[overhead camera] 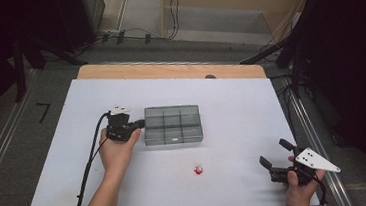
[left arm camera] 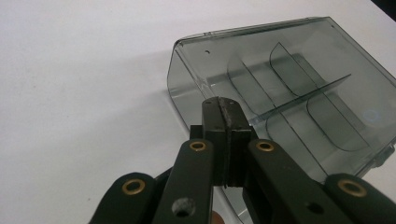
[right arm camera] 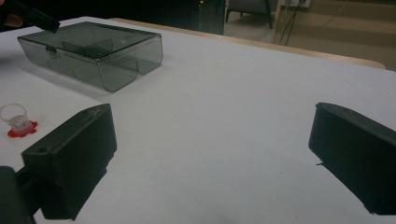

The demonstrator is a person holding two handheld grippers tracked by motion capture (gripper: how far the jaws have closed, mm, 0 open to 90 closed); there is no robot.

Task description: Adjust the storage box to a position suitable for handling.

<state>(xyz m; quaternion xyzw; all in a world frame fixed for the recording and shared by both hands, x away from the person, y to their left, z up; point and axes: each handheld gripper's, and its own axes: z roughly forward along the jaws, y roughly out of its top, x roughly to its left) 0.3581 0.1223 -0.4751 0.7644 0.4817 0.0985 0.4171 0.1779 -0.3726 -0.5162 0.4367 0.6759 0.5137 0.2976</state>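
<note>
A smoky grey clear box point(overhead camera: 173, 125) with inner dividers and a shut lid lies in the middle of the white table point(overhead camera: 231, 99). My left gripper point(overhead camera: 141, 122) is shut with nothing between its pads, and its tip is at the box's left end. In the left gripper view the shut jaws point(left arm camera: 223, 106) sit right at the edge of the box point(left arm camera: 299, 88); I cannot tell whether they touch it. My right gripper point(overhead camera: 274, 151) rests open near the front right of the table, well away from the box point(right arm camera: 93, 51), with bare table between its pads point(right arm camera: 210, 140).
A small clear ring-shaped piece on a red base point(overhead camera: 198, 170) lies in front of the box, and also shows as the red-based piece point(right arm camera: 18, 125) left of my right gripper. The table's wooden far edge point(overhead camera: 168, 70) meets a floor with cables.
</note>
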